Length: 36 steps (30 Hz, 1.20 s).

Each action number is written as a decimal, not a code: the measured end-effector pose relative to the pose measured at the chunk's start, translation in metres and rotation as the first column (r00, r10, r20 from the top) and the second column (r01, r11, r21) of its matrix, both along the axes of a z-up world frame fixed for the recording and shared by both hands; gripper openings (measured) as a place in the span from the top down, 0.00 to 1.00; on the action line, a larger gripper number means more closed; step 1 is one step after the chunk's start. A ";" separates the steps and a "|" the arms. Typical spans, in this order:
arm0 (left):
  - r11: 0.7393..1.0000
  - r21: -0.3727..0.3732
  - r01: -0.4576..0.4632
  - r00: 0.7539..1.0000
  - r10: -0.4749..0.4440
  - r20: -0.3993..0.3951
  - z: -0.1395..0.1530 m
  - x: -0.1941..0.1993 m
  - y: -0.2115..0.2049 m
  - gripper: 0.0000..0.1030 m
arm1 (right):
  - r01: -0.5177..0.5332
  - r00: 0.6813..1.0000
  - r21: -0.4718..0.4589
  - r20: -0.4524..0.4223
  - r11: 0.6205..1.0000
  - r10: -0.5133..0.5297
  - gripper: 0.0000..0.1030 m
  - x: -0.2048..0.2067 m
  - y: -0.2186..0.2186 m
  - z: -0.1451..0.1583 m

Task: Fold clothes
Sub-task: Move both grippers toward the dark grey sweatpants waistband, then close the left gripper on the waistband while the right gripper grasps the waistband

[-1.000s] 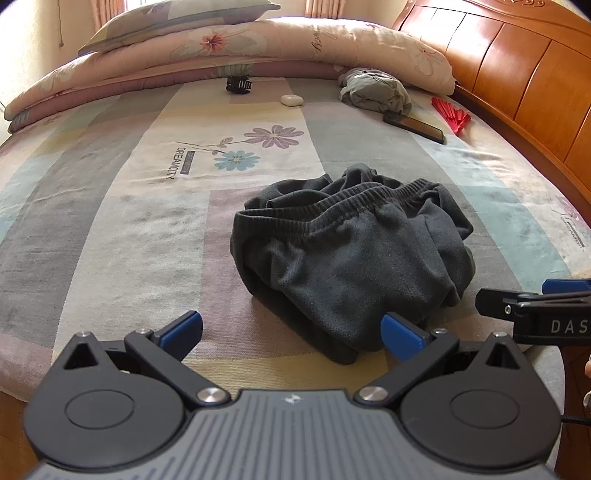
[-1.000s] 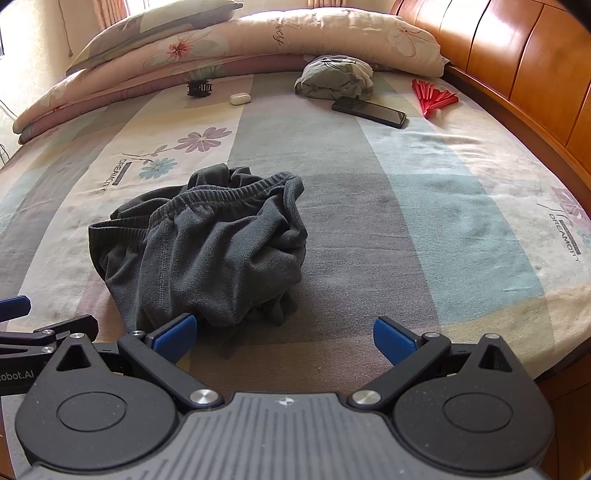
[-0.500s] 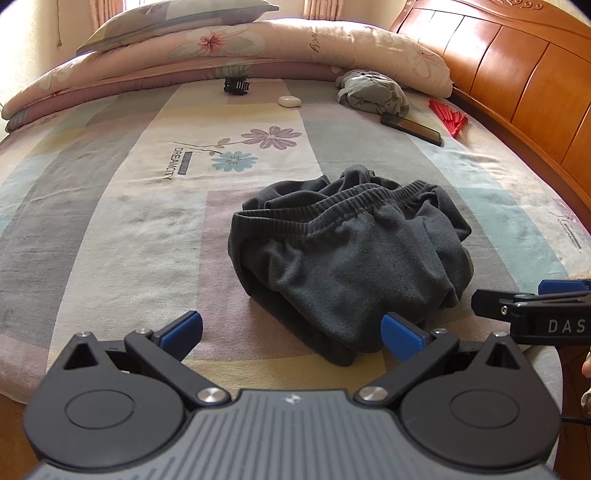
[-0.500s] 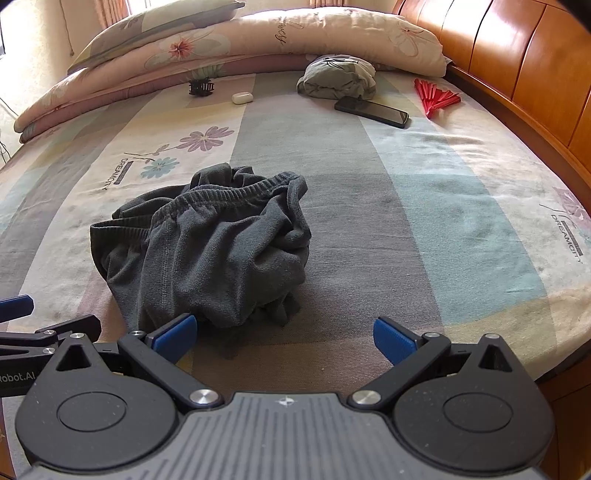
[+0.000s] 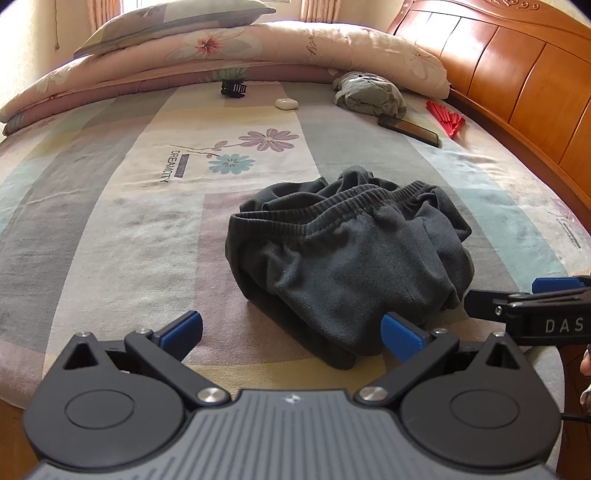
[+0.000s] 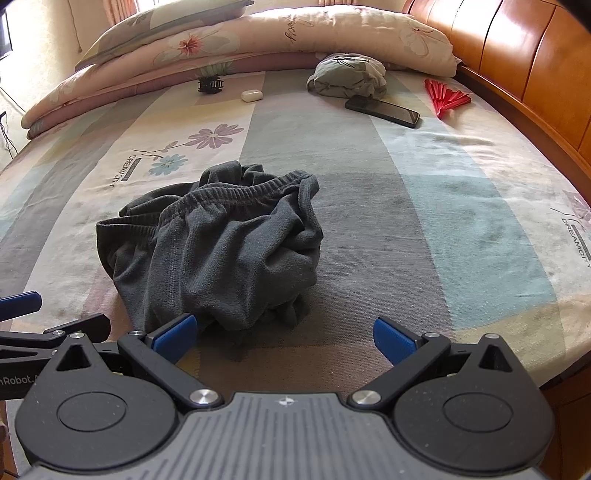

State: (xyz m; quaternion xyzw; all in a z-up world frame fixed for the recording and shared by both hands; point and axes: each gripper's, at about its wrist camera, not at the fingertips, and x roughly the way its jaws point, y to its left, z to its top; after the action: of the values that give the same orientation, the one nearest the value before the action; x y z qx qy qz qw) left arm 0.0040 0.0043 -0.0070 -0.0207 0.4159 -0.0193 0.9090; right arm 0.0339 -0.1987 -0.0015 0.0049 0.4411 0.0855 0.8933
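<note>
A crumpled pair of dark grey shorts [image 5: 347, 254] [image 6: 221, 247] lies in a heap on the bed, its elastic waistband facing the far side. My left gripper [image 5: 291, 330] is open just in front of the heap's near left edge, and its right fingertip [image 5: 400, 334] reaches the cloth. My right gripper [image 6: 282, 334] is open at the heap's near right side, its left fingertip [image 6: 173, 332] at the cloth's hem. Nothing is held. Each gripper shows at the edge of the other's view.
The striped flowered bedsheet [image 6: 424, 206] covers the bed. At the far end lie a rolled grey-green garment [image 6: 347, 79], a phone [image 6: 382, 110], a red fan [image 6: 445, 98], a white earbud case [image 6: 252, 95], a black hair clip [image 6: 211, 85] and pillows [image 6: 258, 33]. A wooden headboard [image 6: 517, 48] runs along the right.
Both grippers have edged slightly forward toward the shorts. Both stay open and the heap has not moved.
</note>
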 end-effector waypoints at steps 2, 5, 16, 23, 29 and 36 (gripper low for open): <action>1.000 -0.004 -0.002 1.000 0.002 -0.005 -0.002 0.001 0.001 0.01 | -0.008 1.000 0.005 0.003 1.000 0.008 0.00 0.000 0.000 0.000; 1.000 -0.004 -0.007 1.000 0.007 -0.012 -0.004 0.003 0.002 0.01 | -0.022 1.000 0.013 0.006 1.000 0.022 0.00 0.001 0.001 0.000; 1.000 -0.010 0.000 1.000 0.000 -0.028 -0.009 0.013 0.006 0.01 | -0.096 0.995 -0.003 0.016 0.995 0.096 0.00 0.010 0.009 -0.002; 1.000 -0.014 0.000 1.000 0.000 -0.007 -0.011 0.021 0.010 0.01 | -0.156 0.986 -0.032 0.056 0.987 0.158 0.00 0.018 0.015 0.000; 1.000 -0.030 0.008 0.999 -0.007 0.037 -0.011 0.029 0.015 0.01 | -0.246 0.964 -0.010 0.097 0.969 0.246 0.00 0.027 0.011 0.000; 0.999 -0.036 0.031 0.997 -0.029 0.069 -0.014 0.040 0.020 0.01 | -0.307 0.949 0.041 0.095 0.951 0.302 0.00 0.043 -0.003 -0.004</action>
State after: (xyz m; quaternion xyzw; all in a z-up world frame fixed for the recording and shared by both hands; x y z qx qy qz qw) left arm 0.0438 0.0238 -0.0211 -0.0306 0.3844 -0.0414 0.9217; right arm 0.0768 -0.2020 -0.0058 -0.0424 0.3946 0.2345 0.8874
